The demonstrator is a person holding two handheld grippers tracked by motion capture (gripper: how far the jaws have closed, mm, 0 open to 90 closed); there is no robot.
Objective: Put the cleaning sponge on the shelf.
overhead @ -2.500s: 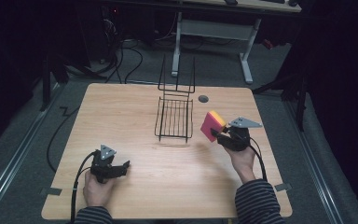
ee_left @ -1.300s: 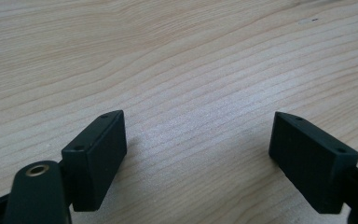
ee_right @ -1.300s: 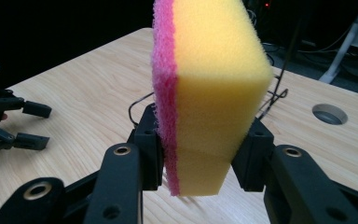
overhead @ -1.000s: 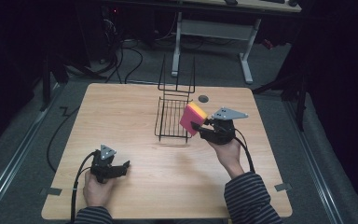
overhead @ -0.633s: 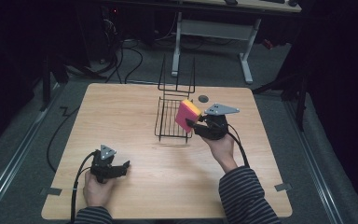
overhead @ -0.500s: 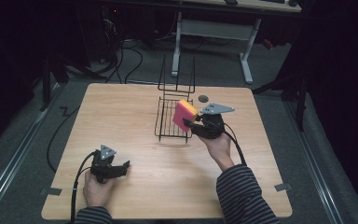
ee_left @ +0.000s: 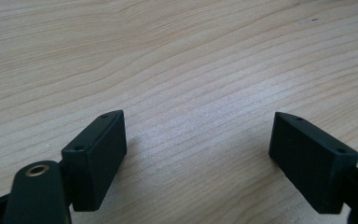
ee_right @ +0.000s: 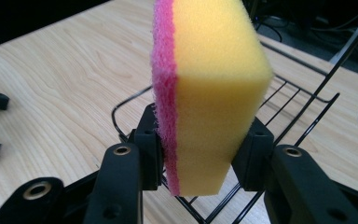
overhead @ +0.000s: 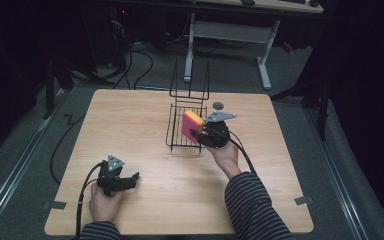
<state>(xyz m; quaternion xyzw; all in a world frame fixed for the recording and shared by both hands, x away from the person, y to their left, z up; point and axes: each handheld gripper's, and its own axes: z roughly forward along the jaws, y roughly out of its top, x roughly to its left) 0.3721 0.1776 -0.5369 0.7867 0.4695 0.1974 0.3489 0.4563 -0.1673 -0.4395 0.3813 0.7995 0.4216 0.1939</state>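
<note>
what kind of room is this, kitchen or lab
Most likely a lab or workshop, not a kitchen: a bare wooden table on grey carpet, cables trailing over the floor behind it, and a desk frame in the dark background.

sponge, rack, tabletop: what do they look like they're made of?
Sponge: soft yellow foam with open pores, with a rougher pink fibrous scouring layer on one face.
Rack: thin black wire, probably coated or painted metal; smooth and slightly glossy.
Table: light wood grain with a matte, even surface; it could be laminate or veneer rather than solid wood.
</note>
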